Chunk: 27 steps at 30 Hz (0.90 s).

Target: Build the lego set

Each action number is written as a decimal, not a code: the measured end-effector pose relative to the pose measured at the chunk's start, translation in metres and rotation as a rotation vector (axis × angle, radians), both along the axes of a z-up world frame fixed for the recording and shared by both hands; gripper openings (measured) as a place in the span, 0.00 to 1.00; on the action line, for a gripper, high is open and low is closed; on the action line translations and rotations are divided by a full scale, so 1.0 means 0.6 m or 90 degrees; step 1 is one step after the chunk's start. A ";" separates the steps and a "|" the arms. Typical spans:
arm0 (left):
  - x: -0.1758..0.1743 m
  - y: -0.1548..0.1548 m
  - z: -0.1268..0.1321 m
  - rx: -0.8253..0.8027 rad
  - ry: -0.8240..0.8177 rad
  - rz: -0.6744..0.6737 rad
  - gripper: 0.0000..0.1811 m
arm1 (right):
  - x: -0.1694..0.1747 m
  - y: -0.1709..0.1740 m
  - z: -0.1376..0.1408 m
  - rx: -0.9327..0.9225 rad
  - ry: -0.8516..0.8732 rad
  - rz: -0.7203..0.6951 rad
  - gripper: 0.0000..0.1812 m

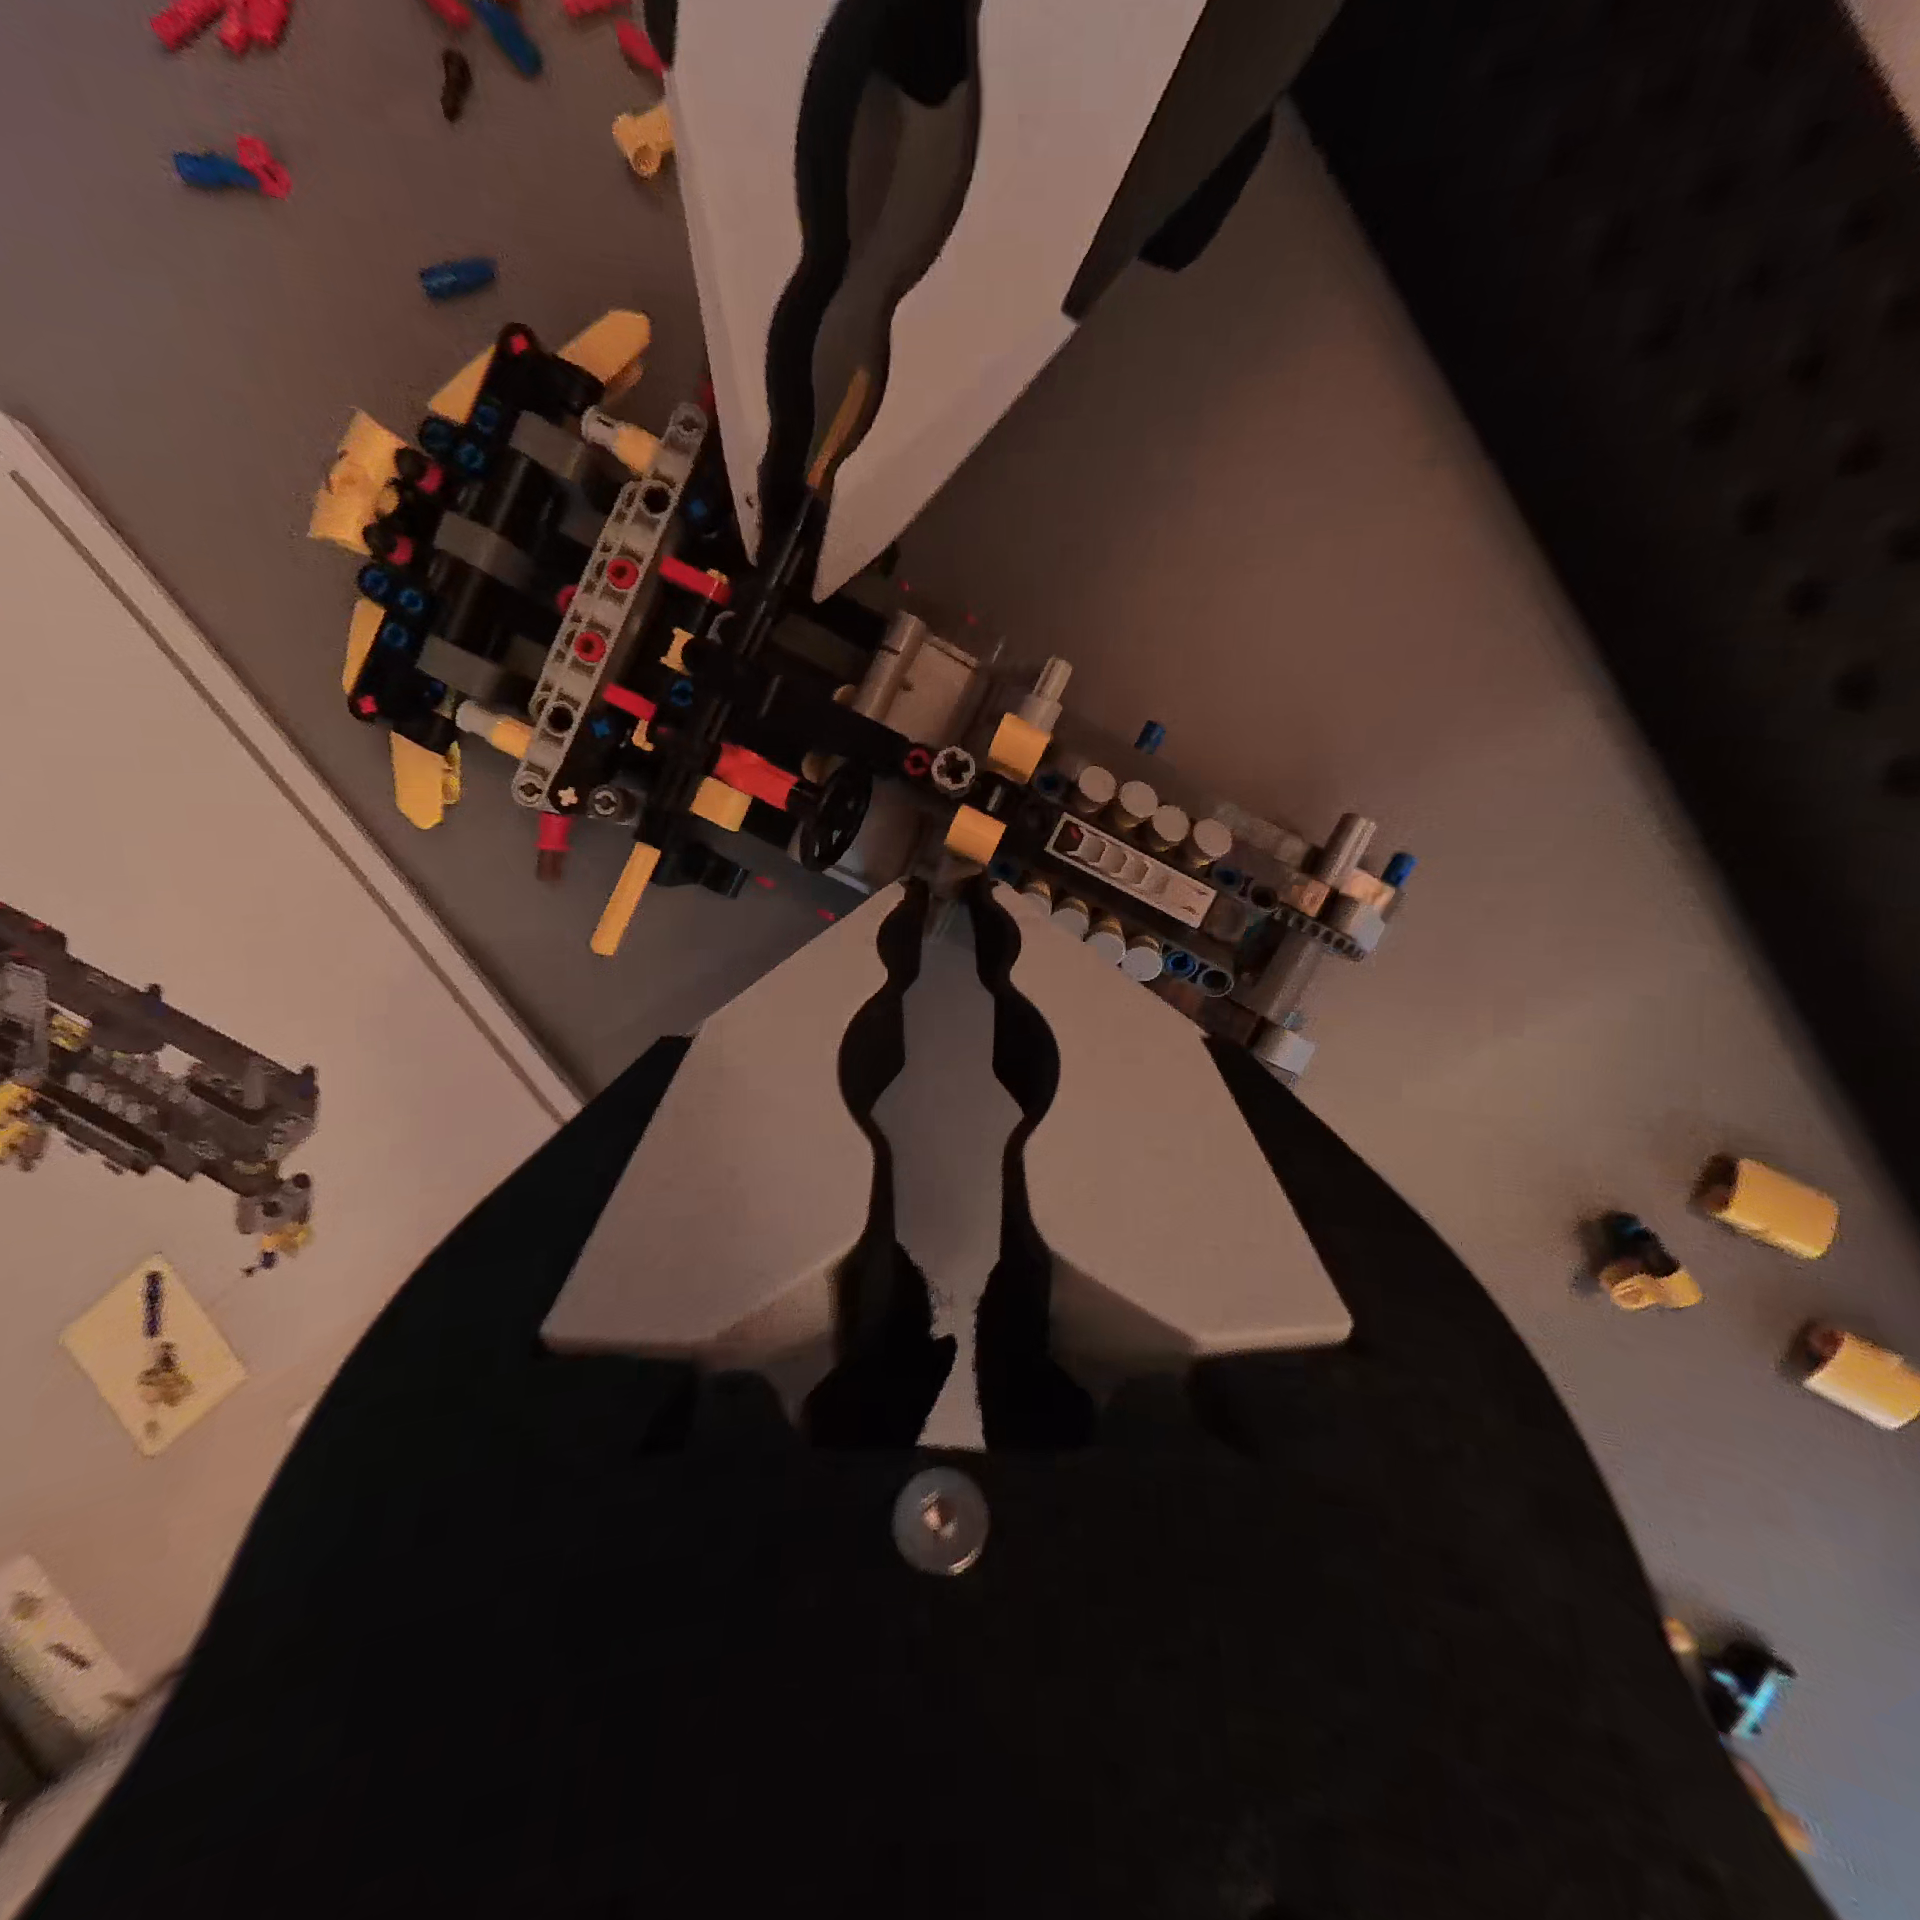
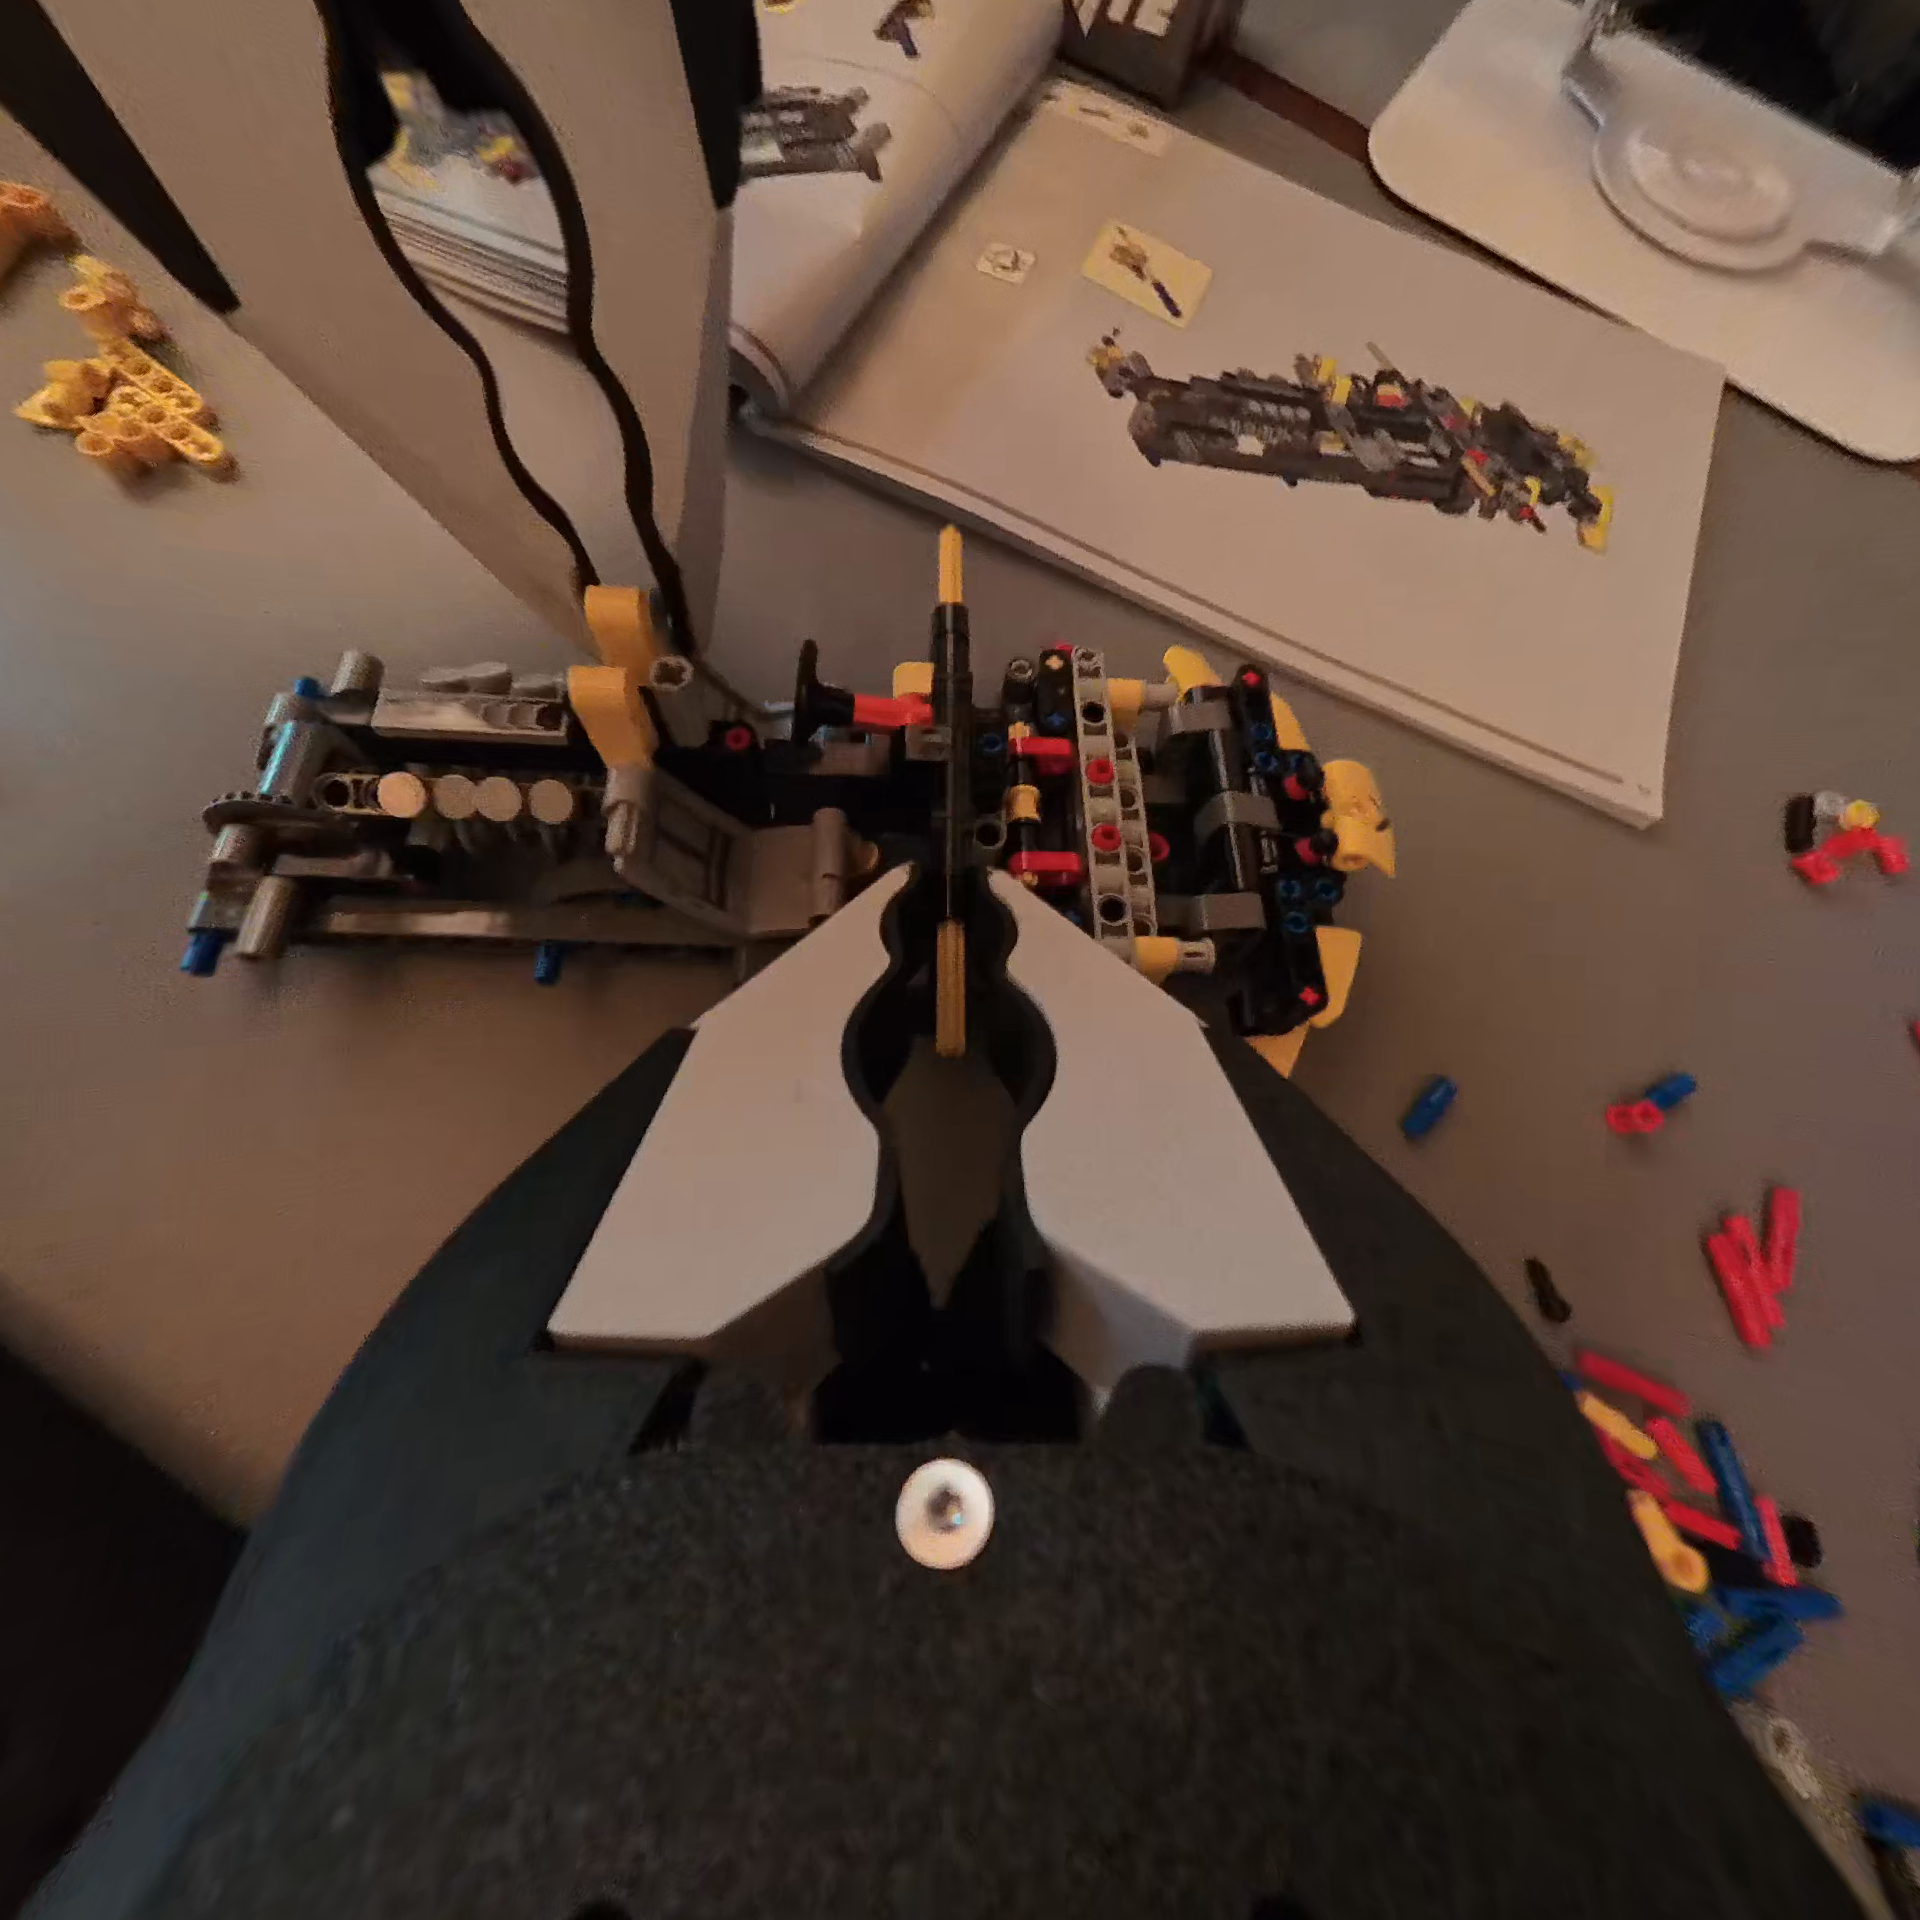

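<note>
The part-built lego model (image 1: 582,582), black and grey with yellow, red and blue parts, lies on the grey table (image 1: 1299,540); it also shows in the right wrist view (image 2: 468,800). My right gripper (image 2: 951,894) is shut on a thin black bar with a yellow axle (image 2: 948,987) that crosses the model's middle. In the left wrist view it comes down from the top (image 1: 790,561). My left gripper (image 1: 943,896) is closed on the model's near edge beside a yellow connector (image 1: 977,831). In the right wrist view it reaches in from the upper left (image 2: 639,623).
The open instruction booklet (image 2: 1351,644) lies beyond the model and shows in the left wrist view (image 1: 156,831). Loose red and blue pins (image 2: 1756,1268) lie to the right. Yellow pieces lie at far left (image 2: 125,405) and beside the left gripper (image 1: 1766,1205). A white tray (image 2: 1507,197) holds a glass. My right fingertips sit around 7 cm from my left ones.
</note>
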State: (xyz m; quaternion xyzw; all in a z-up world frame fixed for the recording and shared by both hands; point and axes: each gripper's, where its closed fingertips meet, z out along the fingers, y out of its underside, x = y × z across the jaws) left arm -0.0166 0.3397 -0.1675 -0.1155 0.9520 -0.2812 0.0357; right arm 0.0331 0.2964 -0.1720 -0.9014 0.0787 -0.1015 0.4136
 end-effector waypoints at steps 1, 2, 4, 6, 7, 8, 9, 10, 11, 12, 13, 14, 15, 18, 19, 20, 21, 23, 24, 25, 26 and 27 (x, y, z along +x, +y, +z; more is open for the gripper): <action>0.003 0.000 -0.002 0.011 -0.005 -0.010 0.06 | 0.003 -0.001 -0.006 -0.005 0.011 -0.009 0.04; 0.005 -0.001 -0.002 0.018 -0.006 -0.018 0.06 | 0.005 0.000 -0.007 -0.001 0.018 -0.018 0.04; 0.008 -0.001 -0.002 0.029 -0.006 -0.017 0.06 | 0.010 0.000 -0.008 0.008 0.029 -0.031 0.04; 0.011 -0.001 -0.002 0.033 -0.017 -0.003 0.06 | 0.012 -0.001 -0.008 0.011 0.041 -0.036 0.04; 0.012 0.000 -0.001 0.031 -0.029 0.010 0.07 | 0.012 -0.001 -0.008 0.015 0.047 -0.037 0.04; 0.015 0.002 0.000 0.028 -0.048 0.027 0.09 | 0.012 -0.001 -0.008 0.018 0.052 -0.035 0.04; 0.019 0.008 0.002 0.031 -0.076 0.050 0.11 | 0.011 -0.001 -0.007 0.022 0.060 -0.033 0.04; 0.018 0.015 0.007 0.029 -0.108 0.068 0.11 | 0.008 -0.001 -0.006 0.027 0.070 -0.028 0.04; 0.018 0.023 0.018 0.019 -0.147 0.092 0.11 | 0.005 -0.002 -0.002 0.036 0.080 -0.023 0.06; 0.017 0.032 0.034 0.004 -0.194 0.133 0.11 | 0.003 -0.004 0.005 0.050 0.089 -0.018 0.08; 0.011 0.044 0.055 -0.017 -0.239 0.182 0.12 | -0.001 -0.007 0.016 0.069 0.097 -0.007 0.09; -0.002 0.056 0.077 -0.044 -0.278 0.234 0.12 | -0.005 -0.010 0.028 0.092 0.102 0.006 0.11; -0.022 0.068 0.099 -0.080 -0.305 0.293 0.12 | -0.006 -0.015 0.041 0.116 0.103 0.015 0.12; -0.115 0.092 0.128 -0.209 -0.282 0.484 0.12 | -0.013 -0.027 0.072 0.190 0.110 0.055 0.15; -0.146 0.094 0.126 -0.264 -0.253 0.551 0.12 | -0.010 -0.031 0.077 0.214 0.109 0.061 0.14; -0.169 0.096 0.123 -0.323 -0.230 0.621 0.12 | -0.008 -0.032 0.079 0.235 0.110 0.067 0.15; -0.192 0.087 0.119 -0.386 -0.206 0.660 0.12 | -0.004 -0.034 0.079 0.252 0.113 0.068 0.16; -0.218 0.078 0.119 -0.481 -0.214 0.730 0.12 | 0.002 -0.037 0.081 0.281 0.120 0.066 0.16; -0.223 0.075 0.120 -0.512 -0.231 0.757 0.13 | 0.006 -0.038 0.080 0.290 0.111 0.063 0.16; -0.224 0.080 0.119 -0.531 -0.246 0.793 0.13 | 0.013 -0.039 0.079 0.291 0.094 0.050 0.17; -0.221 0.088 0.121 -0.549 -0.268 0.822 0.16 | 0.018 -0.040 0.082 0.295 0.079 0.044 0.18; -0.217 0.102 0.126 -0.558 -0.311 0.852 0.21 | 0.021 -0.042 0.088 0.306 0.068 0.043 0.17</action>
